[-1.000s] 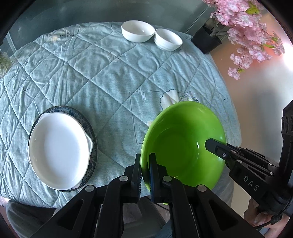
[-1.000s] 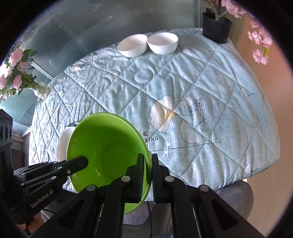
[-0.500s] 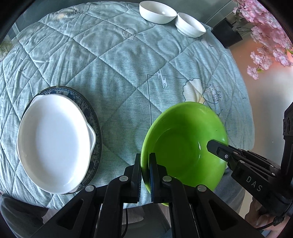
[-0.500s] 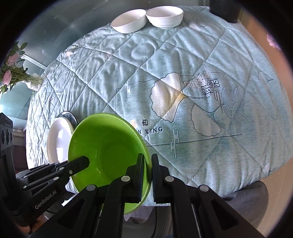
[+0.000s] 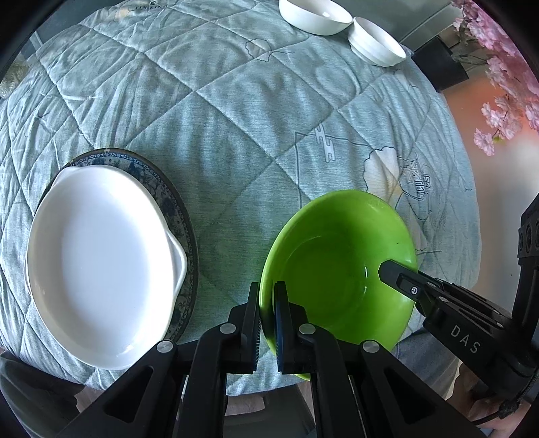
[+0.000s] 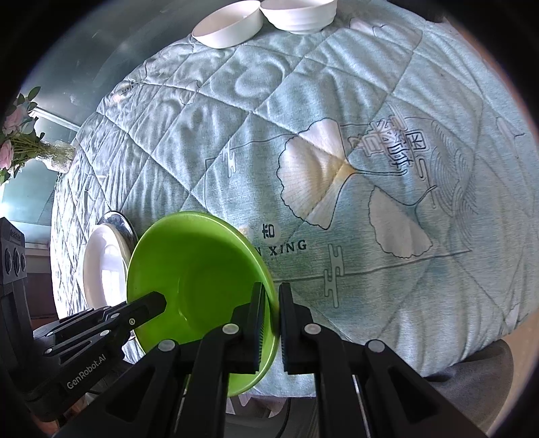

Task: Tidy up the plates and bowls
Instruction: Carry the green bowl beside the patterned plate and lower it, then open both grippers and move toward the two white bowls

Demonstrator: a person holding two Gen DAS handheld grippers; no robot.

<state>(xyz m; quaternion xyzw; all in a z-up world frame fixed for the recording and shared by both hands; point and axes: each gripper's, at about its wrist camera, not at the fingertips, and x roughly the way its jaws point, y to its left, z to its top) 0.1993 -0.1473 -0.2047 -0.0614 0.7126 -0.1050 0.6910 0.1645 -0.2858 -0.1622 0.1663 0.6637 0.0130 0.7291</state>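
I am holding the green bowl (image 5: 340,266) by opposite rims, left gripper (image 5: 267,323) and right gripper (image 6: 271,326) both clamped, judging it light, stiff, slippery.

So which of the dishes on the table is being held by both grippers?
The green bowl: the left gripper and right gripper clamp its opposite rims. The two white bowls and stacked plates sit untouched.

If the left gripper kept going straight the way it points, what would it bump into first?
Probably the quilted tablecloth. The left gripper, shut on the green bowl, points steeply down beside the white dish, though depth is unclear.
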